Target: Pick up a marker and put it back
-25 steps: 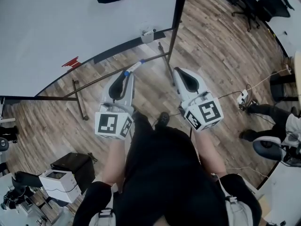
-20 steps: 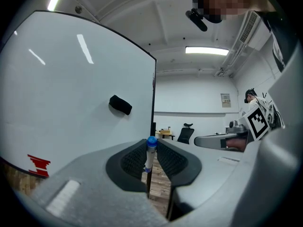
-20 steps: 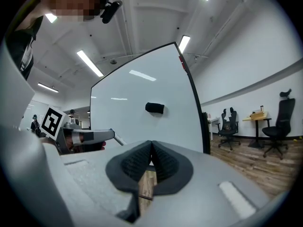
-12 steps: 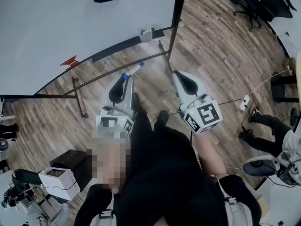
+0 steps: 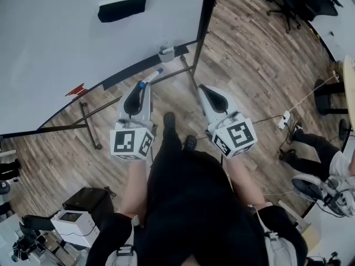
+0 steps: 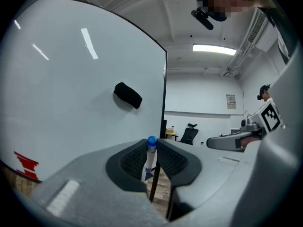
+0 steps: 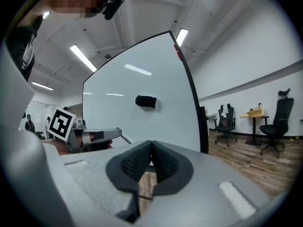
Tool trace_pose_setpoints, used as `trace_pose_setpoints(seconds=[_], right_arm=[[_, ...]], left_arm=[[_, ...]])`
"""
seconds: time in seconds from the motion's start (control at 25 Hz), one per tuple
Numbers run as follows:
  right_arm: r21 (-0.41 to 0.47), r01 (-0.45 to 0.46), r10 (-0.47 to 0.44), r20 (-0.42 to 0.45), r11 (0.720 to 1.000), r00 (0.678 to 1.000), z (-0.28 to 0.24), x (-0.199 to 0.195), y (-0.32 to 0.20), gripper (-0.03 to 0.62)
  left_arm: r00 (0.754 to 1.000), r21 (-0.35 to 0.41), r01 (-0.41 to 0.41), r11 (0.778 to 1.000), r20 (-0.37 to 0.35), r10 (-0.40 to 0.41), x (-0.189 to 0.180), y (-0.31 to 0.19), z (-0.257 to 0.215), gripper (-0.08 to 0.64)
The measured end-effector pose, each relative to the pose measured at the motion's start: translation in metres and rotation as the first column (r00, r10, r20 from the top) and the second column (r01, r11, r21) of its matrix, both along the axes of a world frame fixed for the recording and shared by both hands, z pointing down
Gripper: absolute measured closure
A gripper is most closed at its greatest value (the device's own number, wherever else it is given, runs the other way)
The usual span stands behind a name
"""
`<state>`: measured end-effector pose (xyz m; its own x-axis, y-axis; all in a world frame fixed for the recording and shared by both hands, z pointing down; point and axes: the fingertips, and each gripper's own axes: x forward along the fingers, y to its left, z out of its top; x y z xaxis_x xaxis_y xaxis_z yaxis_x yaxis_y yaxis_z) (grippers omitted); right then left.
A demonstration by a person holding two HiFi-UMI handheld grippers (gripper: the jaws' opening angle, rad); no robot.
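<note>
Looking down from my head, my left gripper (image 5: 142, 91) holds the marker (image 5: 151, 77). Its blue cap points at the whiteboard (image 5: 66, 32). A small pale cup (image 5: 166, 52) sits at the bottom edge of the board, near the cap but not touching it. I think the marker goes back there. I should go slow and aim the cap right at the cup. My right gripper (image 5: 205, 90) waits beside it, and it should stay out of the way.

In my left gripper view, the marker (image 6: 150, 160) sits between my two pads, which squeeze it from both sides. I should keep that squeeze firm and let go only when the marker rests in its place, or it may fall on the floor.

In my right gripper view, the two jaws are pressed together with nothing in them. The black eraser (image 7: 146, 101) sticks high on the board.
</note>
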<state>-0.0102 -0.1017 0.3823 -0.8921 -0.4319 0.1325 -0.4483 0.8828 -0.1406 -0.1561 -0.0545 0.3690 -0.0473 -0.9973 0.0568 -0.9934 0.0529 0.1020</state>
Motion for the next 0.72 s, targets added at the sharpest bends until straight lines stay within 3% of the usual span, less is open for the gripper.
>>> trace_pose_setpoints(seconds=[0.28, 0.72], right_arm=[[0.026, -0.047, 0.048, -0.02, 0.999, 0.999, -0.009, -0.032, -0.031, 0.591], [-0.007, -0.155, 0.154, -0.055, 0.988, 0.986, 0.004, -0.057, -0.07, 0.591]], left_arm=[[0.999, -0.01, -0.05, 0.999, -0.005, 0.05, -0.036, -0.06, 0.015, 0.485], [0.985, -0.135, -0.171, 0.976, -0.032, 0.168, -0.062, -0.126, 0.067, 0.485]])
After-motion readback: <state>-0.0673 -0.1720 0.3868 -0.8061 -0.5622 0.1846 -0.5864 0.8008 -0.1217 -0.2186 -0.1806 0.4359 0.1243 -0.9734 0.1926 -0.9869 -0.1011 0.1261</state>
